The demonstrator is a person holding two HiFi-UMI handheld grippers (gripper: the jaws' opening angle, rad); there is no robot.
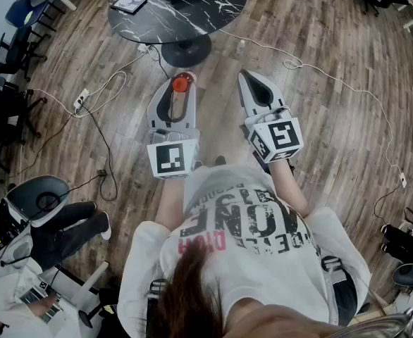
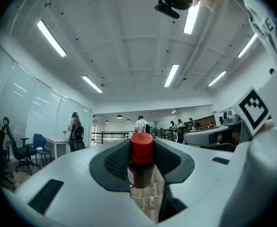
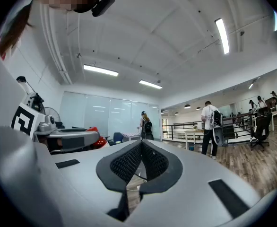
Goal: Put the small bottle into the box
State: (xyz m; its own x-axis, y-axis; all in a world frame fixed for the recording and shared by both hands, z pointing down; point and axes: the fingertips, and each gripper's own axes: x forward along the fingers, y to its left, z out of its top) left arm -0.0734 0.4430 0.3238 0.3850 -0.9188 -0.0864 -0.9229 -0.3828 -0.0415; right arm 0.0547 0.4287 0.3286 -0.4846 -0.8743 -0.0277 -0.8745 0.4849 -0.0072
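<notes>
White T-shirt (image 1: 263,252), black-and-red lettering — pale grey left gripper (image 1: 182,82), right gripper (image 1: 246,74).

Cables (image 1: 292,63) trail over the wooden floor (image 1: 319,20) beside a round table (image 1: 217,5).

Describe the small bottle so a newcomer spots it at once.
Below the round black table, the person holds two grippers out. The left gripper clamps the bottle in its jaws: dark body, red cap; the right gripper is empty.
</notes>
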